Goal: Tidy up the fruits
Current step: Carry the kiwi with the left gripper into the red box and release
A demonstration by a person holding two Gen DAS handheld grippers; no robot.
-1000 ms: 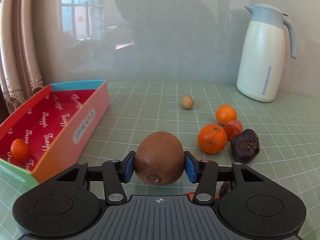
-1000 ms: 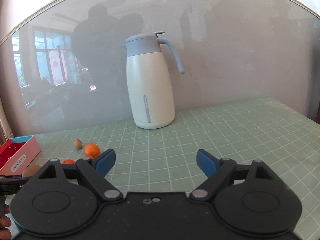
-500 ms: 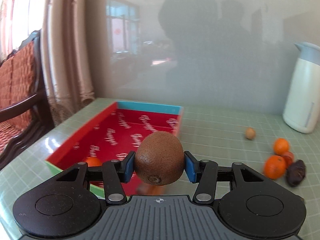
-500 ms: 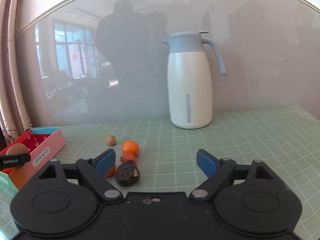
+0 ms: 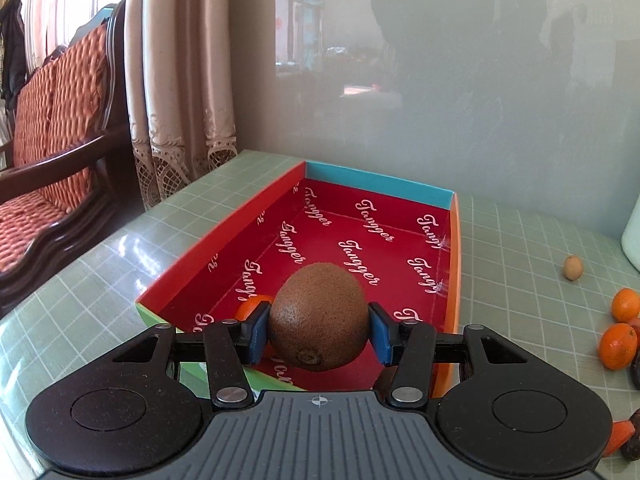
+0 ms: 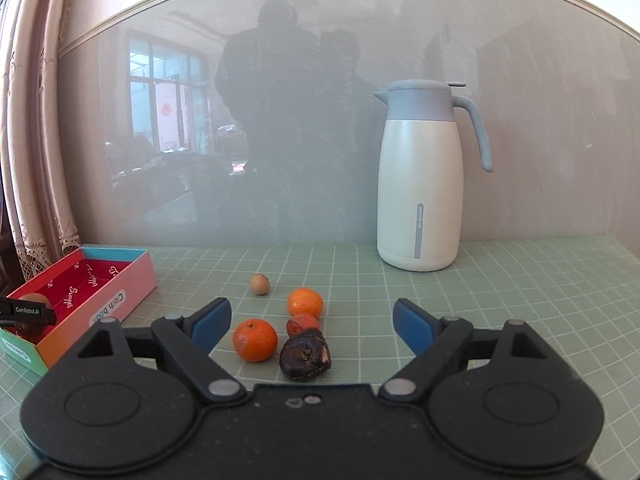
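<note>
My left gripper [image 5: 318, 334] is shut on a brown kiwi [image 5: 318, 316] and holds it over the near end of the red-lined box [image 5: 376, 190]. A small orange fruit [image 5: 250, 305] lies in the box behind the left finger. My right gripper [image 6: 312, 320] is open and empty above the loose fruit: two oranges [image 6: 255, 339] [image 6: 305, 302], a small red fruit [image 6: 303, 323], a dark wrinkled fruit [image 6: 305, 354] and a small tan fruit [image 6: 259, 283]. The box [image 6: 132, 292] and the left gripper with the kiwi show at the far left of the right wrist view.
A white and blue thermos jug [image 6: 420, 184] stands at the back by the wall. The green checked table [image 5: 100, 280] ends at the left, where a wooden chair with a striped cushion [image 5: 44, 152] and a curtain [image 5: 180, 80] stand.
My left gripper has carried the kiwi left from the fruit pile to above the box. My right gripper has turned left and down over the loose fruit.
</note>
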